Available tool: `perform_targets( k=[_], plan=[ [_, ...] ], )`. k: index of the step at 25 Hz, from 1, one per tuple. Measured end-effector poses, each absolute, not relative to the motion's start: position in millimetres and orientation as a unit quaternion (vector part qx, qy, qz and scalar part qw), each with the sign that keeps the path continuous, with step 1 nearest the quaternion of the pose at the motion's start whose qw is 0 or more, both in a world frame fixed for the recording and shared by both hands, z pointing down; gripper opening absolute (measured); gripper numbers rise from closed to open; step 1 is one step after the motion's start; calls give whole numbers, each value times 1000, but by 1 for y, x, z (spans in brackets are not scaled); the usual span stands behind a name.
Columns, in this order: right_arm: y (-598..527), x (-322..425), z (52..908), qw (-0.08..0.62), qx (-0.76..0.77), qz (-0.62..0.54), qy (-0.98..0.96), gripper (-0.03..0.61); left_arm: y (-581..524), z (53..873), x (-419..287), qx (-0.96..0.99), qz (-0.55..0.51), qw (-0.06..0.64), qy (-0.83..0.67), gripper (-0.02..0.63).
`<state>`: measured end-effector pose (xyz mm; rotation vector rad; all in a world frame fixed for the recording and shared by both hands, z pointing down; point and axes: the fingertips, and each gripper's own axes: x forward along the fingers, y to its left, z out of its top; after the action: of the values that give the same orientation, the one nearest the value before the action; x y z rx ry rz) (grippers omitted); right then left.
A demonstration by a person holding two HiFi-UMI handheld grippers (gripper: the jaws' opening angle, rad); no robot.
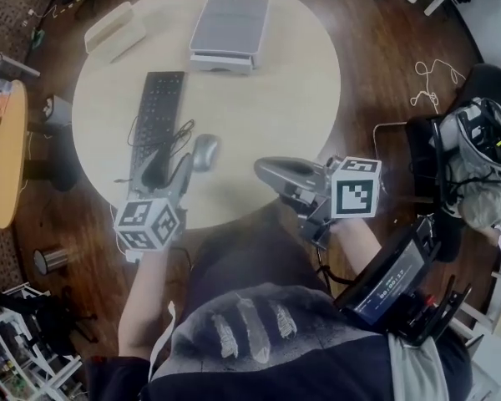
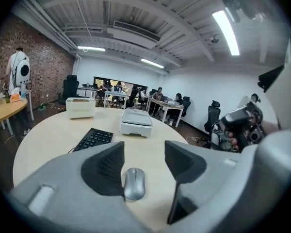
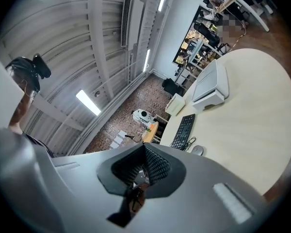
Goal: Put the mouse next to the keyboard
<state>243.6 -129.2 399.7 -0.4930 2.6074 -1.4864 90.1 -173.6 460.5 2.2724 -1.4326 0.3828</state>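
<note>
Mouse (image 2: 134,183): silver, lying flat on the round table (image 1: 292,98), just right of the black keyboard (image 1: 157,111) at its near end, close to the loose loop of cable (image 1: 181,134). Left gripper (image 2: 144,152): fingers apart, the dark pads (image 2: 106,171) on either side of my line of sight to the mouse. Neither pad presses on it, and it rests on the tabletop, not in my grip. Right gripper (image 3: 144,166): fingers closed together on nothing, held off the near right edge of the table. Step in hand, as I judge it: the placing looks done, so what remains is a clean withdrawal. I would hold the left fingers wide, back straight out along their own line, and avoid sweeping sideways, so that no pad nudges the mouse or snags the cable. Surface: pale, smooth, bare in the middle. Further back on it are a grey-lidded white desktop machine (image 1: 230,23), scanner or printer by its look, and a small white boxy appliance (image 1: 114,30). Room: dark wood floor, brick wall, strip lights overhead, office chairs, desks with seated people far off.
</note>
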Motion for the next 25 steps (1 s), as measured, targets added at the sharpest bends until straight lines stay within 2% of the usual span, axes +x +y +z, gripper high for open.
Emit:
perform_targets(
  k=[2, 4, 10, 15, 25],
  plan=[
    [-131, 236, 392, 56, -153, -482, 861, 2, -166, 446, 95, 833, 129, 196, -500, 182],
    [-130, 222, 385, 57, -149, -474, 866, 2, -158, 433, 96, 851, 125, 182, -476, -2],
    [-123, 185, 378, 48, -164, -457, 873, 2, -140, 402, 86, 886, 114, 155, -423, -3],
    [-108, 137, 362, 63, -149, -445, 881, 2, -138, 384, 49, 894, 102, 145, -411, -3],
    [-77, 68, 357, 42, -164, -435, 884, 2, -100, 380, -10, 910, 90, 139, -381, -2]
  ],
)
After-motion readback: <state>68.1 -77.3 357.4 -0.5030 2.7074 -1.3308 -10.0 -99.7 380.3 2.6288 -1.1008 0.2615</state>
